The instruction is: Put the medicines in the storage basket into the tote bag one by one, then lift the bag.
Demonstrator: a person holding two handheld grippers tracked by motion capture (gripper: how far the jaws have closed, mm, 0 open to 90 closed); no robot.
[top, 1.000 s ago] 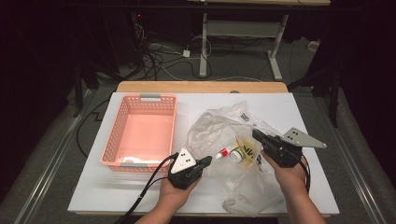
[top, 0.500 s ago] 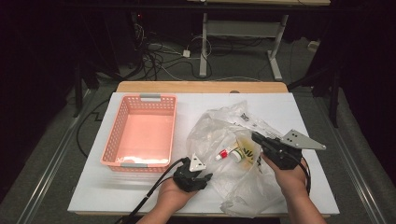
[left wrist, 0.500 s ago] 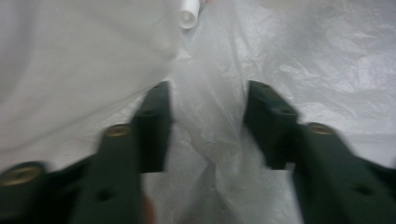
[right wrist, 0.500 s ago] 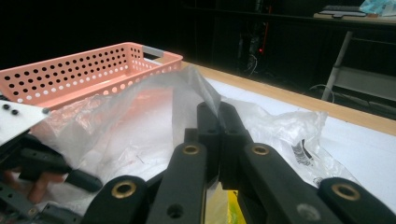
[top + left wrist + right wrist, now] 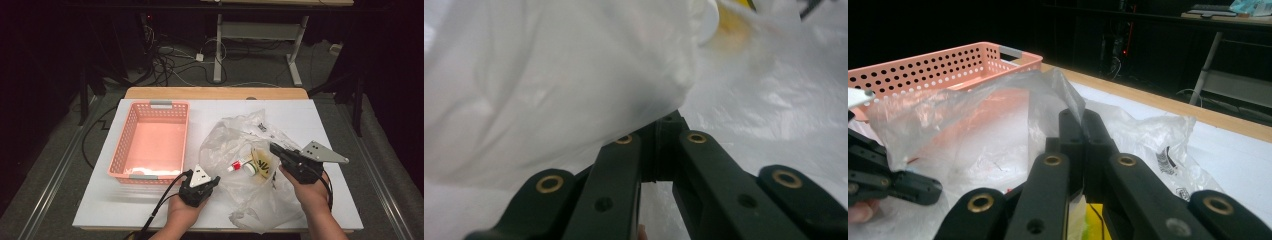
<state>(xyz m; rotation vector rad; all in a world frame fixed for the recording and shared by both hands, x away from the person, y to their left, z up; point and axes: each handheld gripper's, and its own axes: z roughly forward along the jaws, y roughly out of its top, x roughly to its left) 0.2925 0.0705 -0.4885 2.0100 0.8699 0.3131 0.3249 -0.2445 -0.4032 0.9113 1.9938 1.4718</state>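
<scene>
A crumpled clear plastic bag (image 5: pixel 240 135) lies on the white table right of centre. Inside it are a white tube with a red cap (image 5: pixel 237 164) and a white and yellow item (image 5: pixel 257 167). My left gripper (image 5: pixel 215 181) is at the bag's near left edge. Its jaws have just been closing and now stand shut (image 5: pixel 668 120), with bag film (image 5: pixel 549 75) pinched between them and draped over the tips. My right gripper (image 5: pixel 273 147) is at the bag's right side, shut (image 5: pixel 1080 116) on a fold of film (image 5: pixel 973 125) that rises from its tips.
A pink perforated basket (image 5: pixel 120 150) stands left of the bag, also behind the film in the right gripper view (image 5: pixel 938 65). Bare white tabletop (image 5: pixel 325 120) lies beyond the bag. A wooden strip edges the far side, with cables and a desk frame on the floor behind.
The left gripper shifted slightly at the bag's near left edge, dipping toward the table's front and back. The right gripper has stayed put on the film.
</scene>
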